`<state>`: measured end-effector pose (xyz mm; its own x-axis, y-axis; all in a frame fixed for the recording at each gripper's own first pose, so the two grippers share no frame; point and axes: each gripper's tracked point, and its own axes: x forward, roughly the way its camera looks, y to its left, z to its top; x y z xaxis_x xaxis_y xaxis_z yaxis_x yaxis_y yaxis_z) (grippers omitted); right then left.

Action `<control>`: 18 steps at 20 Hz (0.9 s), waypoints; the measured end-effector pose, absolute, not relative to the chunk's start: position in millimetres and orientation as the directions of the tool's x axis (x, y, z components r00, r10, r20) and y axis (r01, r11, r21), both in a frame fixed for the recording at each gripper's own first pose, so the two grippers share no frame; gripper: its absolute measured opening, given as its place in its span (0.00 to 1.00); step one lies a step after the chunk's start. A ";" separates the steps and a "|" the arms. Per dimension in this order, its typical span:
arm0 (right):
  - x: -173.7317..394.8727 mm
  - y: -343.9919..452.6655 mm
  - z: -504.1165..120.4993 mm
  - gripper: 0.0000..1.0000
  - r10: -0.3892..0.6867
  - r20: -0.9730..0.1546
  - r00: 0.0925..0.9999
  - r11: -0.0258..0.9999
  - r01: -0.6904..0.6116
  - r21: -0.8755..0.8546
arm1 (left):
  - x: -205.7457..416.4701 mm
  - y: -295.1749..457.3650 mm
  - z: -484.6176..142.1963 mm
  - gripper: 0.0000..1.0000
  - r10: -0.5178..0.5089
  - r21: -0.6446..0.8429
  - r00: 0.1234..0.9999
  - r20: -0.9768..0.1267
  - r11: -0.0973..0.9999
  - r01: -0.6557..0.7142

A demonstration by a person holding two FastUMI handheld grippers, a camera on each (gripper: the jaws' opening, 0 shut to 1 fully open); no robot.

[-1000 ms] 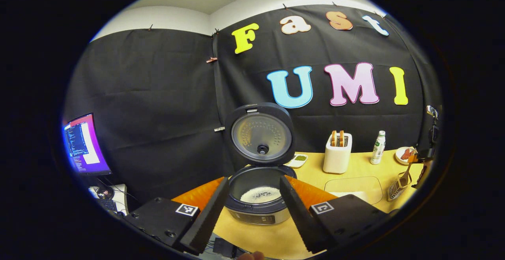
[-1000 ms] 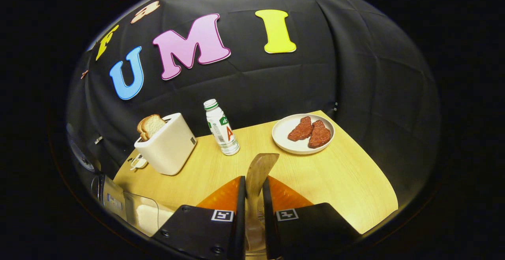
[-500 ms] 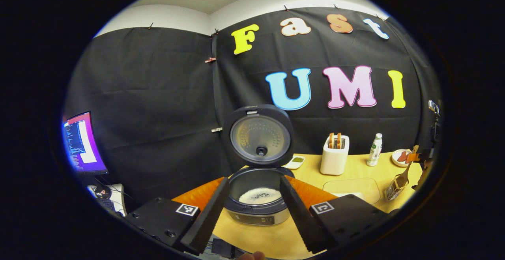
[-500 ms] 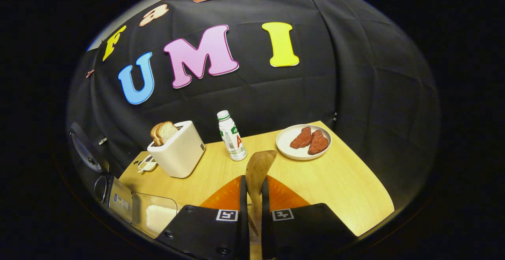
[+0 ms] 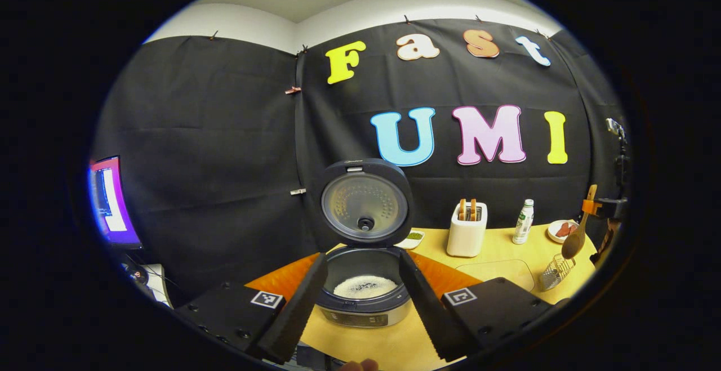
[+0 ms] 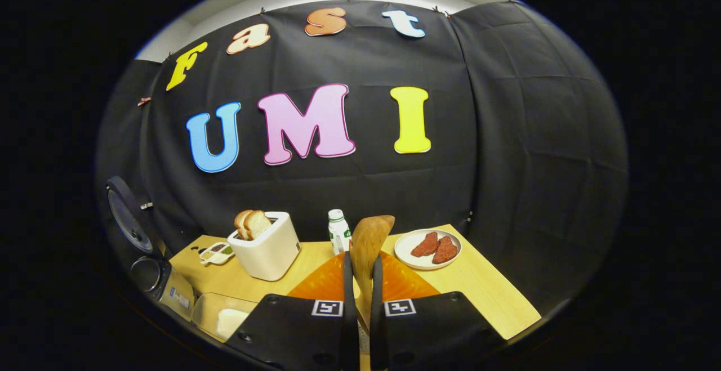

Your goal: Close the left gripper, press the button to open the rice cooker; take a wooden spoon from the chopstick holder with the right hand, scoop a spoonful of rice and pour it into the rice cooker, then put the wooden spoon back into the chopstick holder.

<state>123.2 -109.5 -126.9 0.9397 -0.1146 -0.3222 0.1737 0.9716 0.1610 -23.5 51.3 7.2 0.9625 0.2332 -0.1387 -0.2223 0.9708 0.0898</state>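
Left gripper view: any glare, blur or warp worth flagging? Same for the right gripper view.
Left gripper view: sharp, strong fisheye bend at the edges; monitor blown out; soft sheen inside the cooker lid. Right gripper view: spoon crisp; table edge curves, corners dim.

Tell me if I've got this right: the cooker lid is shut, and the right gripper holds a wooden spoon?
Not quite. The cooker lid stands open, with rice showing in the pot, as the left gripper view shows. The rest holds: the right gripper has its fingers shut on the wooden spoon.
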 end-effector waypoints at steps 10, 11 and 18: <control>125.3 14.3 -109.9 0.12 0.071 -0.317 0.946 0.957 0.025 0.289 | -18.4 90.4 -0.4 0.89 0.225 0.022 0.965 -0.137 0.974 -0.224; 125.7 31.4 -115.5 0.12 0.094 -0.326 0.941 0.957 0.005 0.291 | -17.0 93.0 -2.2 0.89 0.220 0.023 0.965 -0.140 0.975 -0.219; 123.3 107.5 -183.1 0.12 0.174 -0.433 0.884 0.964 -0.064 0.257 | -0.8 118.5 -6.8 0.89 0.206 0.043 0.967 -0.152 0.978 -0.202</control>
